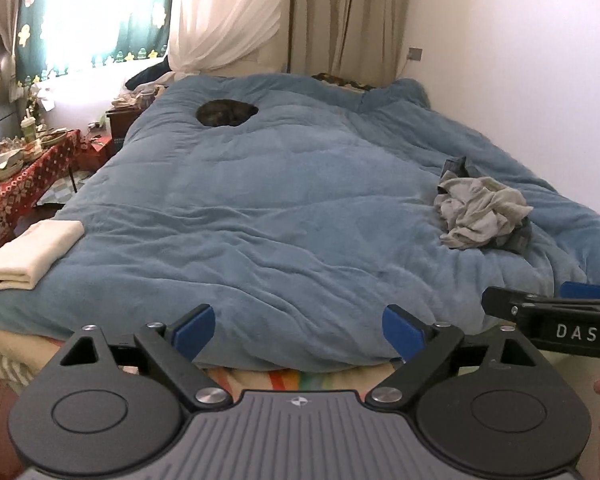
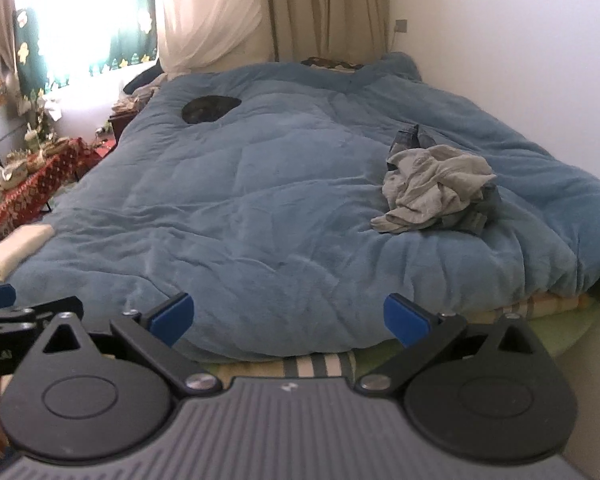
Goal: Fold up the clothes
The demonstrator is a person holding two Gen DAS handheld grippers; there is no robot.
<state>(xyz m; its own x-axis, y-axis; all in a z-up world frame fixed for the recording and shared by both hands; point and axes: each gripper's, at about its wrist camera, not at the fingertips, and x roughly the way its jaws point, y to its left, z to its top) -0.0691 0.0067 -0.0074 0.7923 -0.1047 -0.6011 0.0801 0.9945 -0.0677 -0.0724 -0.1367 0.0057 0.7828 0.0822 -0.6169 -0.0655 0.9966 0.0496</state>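
Both tools hang wide open with nothing between their blue pads: the left tool (image 1: 299,330) and the right tool (image 2: 288,318). They are above the near edge of the soft blue bed cover (image 1: 260,200). A crumpled grey pile of clothes (image 2: 436,194) lies far right. One folded cream cloth (image 1: 28,254) sits at the left corner.

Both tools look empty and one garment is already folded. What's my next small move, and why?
Probably swing the right tool toward the crumpled grey garment on the right of the blue duvet and pinch an edge. Both tools are open and empty, the cream folded piece sits finished at the left, and this pile is still unfolded.
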